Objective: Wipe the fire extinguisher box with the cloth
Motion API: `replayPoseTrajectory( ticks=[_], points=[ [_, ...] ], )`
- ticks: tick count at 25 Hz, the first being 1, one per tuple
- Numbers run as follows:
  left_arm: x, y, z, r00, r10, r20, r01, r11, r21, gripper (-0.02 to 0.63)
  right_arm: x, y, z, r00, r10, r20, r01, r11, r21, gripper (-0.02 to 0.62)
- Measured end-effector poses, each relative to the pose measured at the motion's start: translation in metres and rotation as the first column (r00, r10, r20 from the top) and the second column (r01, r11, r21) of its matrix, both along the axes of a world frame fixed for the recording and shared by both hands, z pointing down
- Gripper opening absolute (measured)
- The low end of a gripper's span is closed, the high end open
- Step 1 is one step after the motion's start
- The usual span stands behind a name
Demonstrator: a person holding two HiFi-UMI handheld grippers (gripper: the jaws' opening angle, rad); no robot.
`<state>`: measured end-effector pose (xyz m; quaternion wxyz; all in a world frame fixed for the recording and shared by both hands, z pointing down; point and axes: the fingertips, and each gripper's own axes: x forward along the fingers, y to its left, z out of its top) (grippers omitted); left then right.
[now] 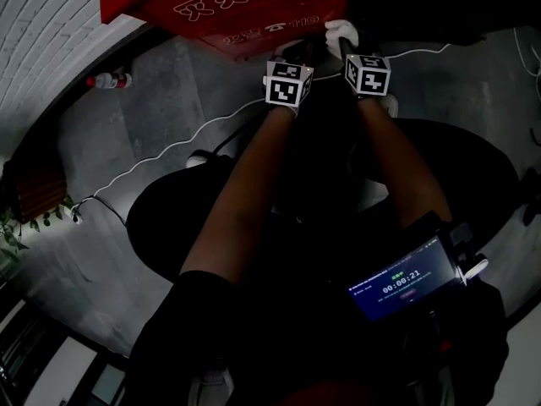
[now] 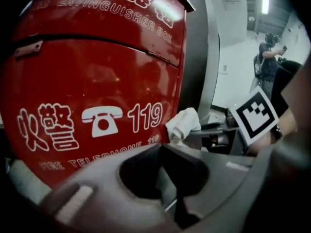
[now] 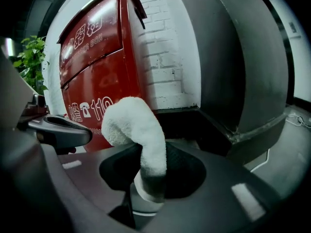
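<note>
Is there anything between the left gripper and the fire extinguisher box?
No. In the left gripper view the shut, empty left gripper faces the fire extinguisher box with bare space between; the cloth sits off to the right.

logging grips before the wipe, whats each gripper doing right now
Left gripper: closed, nothing between its jaws.
Right gripper: closed on the white cloth.
</note>
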<state>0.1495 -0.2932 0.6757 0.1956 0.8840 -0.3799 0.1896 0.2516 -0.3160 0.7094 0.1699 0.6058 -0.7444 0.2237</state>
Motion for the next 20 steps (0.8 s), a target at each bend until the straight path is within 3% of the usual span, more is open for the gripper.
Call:
replayPoseTrajectory(
  ticks=[5,9,16,20],
  points=[
    [-0.019,0.007,-0.001,1.0,-0.023,0.013,0.023,1.0,0.001,0.0,-0.018,0.01,-0.002,0.999,-0.038,-0.013,0.038,0.999,-0.005,0.126],
    [-0.055,0.014,0.004,0.997,-0.078,0.019,0.078,0.997,-0.012,0.0,-0.069,0.021,0.001,0.989,-0.147,-0.032,0.146,0.989,-0.013,0.127],
    [-0.147,0.022,0.027,0.972,-0.222,0.076,0.225,0.974,-0.036,0.0,-0.182,0.037,0.012,0.926,-0.376,0.002,0.376,0.926,-0.038,0.127],
    [-0.188,0.024,0.037,0.953,-0.294,0.079,0.299,0.952,-0.062,0.002,-0.223,0.038,0.023,0.903,-0.428,0.027,0.429,0.902,-0.052,0.127]
  ],
)
